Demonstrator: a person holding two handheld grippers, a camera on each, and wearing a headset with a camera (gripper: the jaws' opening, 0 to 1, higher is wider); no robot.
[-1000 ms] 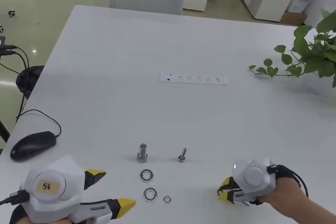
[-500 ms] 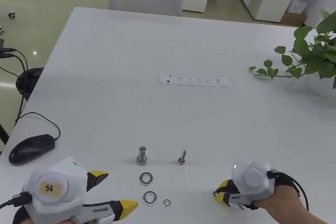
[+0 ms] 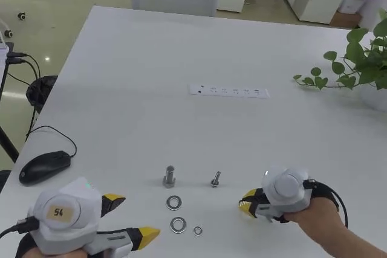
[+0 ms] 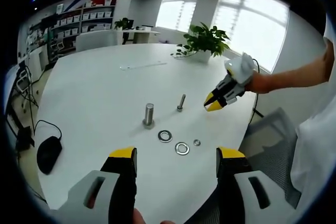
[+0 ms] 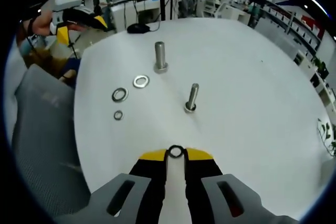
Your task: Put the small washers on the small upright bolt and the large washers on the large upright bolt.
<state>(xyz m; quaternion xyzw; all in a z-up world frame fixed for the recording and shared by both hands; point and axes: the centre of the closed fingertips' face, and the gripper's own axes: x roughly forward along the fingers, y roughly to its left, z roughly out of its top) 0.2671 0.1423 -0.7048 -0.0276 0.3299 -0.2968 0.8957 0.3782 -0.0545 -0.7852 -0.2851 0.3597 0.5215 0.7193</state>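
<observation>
Working at a wide white table (image 3: pixel 181 58) with room all round, we are holding the left gripper (image 3: pixel 132 217) spread and empty by the near edge. The right gripper (image 5: pixel 175 157) is pinching a small washer (image 5: pixel 175 152), aiming at the small bolt (image 5: pixel 192 98) beside the large bolt (image 5: pixel 160 56). Two large washers (image 3: pixel 174 202) and a loose small washer (image 3: pixel 198 231) are lying nearby.

Both grippers have white moulded bodies and black jaws capped in yellow. The left gripper (image 3: pixel 132 217) carries a round tan label (image 3: pixel 58 212) with a dark two-digit number, and a black cable (image 3: pixel 12 229) runs from its rear. A black strap (image 3: pixel 322 199) wraps the hand (image 3: pixel 315 217) behind the right gripper (image 3: pixel 245 205). The person wears white clothing (image 4: pixel 315 145).
</observation>
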